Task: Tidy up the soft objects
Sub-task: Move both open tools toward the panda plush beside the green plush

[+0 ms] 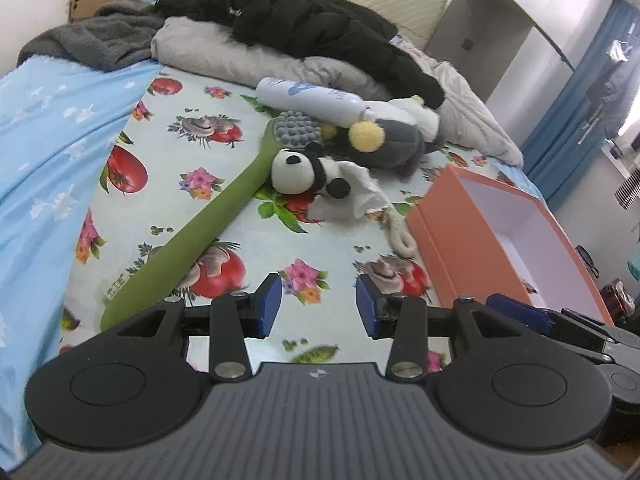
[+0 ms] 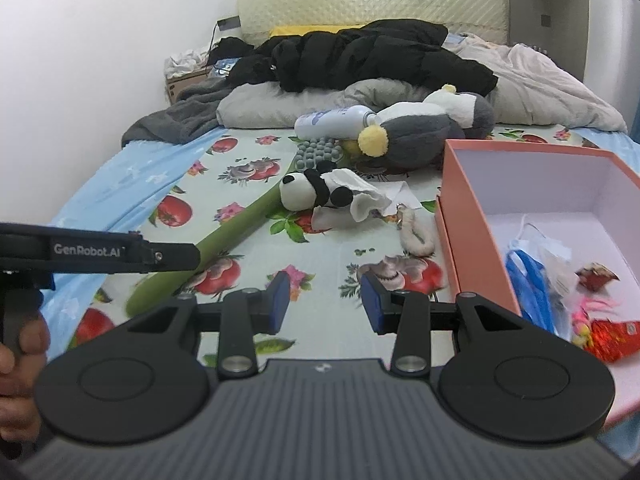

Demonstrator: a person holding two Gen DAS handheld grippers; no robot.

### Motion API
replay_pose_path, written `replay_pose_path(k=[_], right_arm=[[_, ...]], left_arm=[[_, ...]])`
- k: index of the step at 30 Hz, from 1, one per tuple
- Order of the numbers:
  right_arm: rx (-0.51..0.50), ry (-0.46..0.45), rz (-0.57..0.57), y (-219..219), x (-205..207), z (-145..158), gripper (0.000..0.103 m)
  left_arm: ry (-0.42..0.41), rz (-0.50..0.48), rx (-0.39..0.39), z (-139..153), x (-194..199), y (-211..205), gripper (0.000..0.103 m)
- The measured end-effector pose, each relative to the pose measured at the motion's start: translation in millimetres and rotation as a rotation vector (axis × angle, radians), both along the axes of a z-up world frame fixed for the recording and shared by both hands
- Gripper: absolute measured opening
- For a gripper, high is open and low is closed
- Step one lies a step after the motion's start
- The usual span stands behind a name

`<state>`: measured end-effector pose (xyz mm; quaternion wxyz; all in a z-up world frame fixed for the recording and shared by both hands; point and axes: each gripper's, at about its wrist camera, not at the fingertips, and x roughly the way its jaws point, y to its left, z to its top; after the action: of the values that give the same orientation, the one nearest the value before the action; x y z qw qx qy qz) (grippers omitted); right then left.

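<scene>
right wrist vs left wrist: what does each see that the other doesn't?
Right wrist only: the box's contents, a blue mask and red wrappers, plus the person's hand on the other gripper's handle.

Left wrist only: the blue curtain and window side of the room.

Both: the panda toy, green massage stick, white bottle, grey plush, tissue and orange box. Left gripper and right gripper are open and empty.

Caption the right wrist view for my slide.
Open right claw hovers over floral bedsheet, facing panda plush beside pink box.
</scene>
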<state>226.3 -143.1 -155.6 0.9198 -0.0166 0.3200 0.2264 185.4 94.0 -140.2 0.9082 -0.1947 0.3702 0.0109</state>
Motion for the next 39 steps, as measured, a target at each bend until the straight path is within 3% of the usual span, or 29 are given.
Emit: replay_pose_path(k=[11,16,18,27,32,34,39], right_arm=[[-0.082,0.022,-0.059,29.8,80.5,-38.7,0.042],[-0.131,0.017,-0.095,41.3,116.7,-59.5,0.041],[-0.153,0.005,-0.111,45.4,128.9,-66.9,0.041],[-0.222,-0.018,-0.178,53.4,171.2,-93.1,0.041],[-0.283,-0.021,-0.197,56.0,184.1,-108.8,0.034],[-0.292,-0.011,-0.2,55.3,187.2,-114.1,0.026],[-0.309,-0.022,-0.202,53.5,187.9,-115.3,0.013]], left_arm=[[0.018,0.007,-0.01,-40.2,97.8,23.2,0.047],[0.014,-0.012,0.02,-53.6,144.6,32.3,0.047],[0.011,-0.019,0.039,-58.2,161.9,35.2,0.052],[-0.023,-0.047,0.102,-68.8,211.1,39.6,0.054],[-0.015,-0.075,0.123,-78.3,222.9,30.5,0.054],[-0.018,-0.069,0.125,-80.4,225.5,27.9,0.054],[-0.025,-0.042,0.118,-77.7,222.8,27.3,0.038]])
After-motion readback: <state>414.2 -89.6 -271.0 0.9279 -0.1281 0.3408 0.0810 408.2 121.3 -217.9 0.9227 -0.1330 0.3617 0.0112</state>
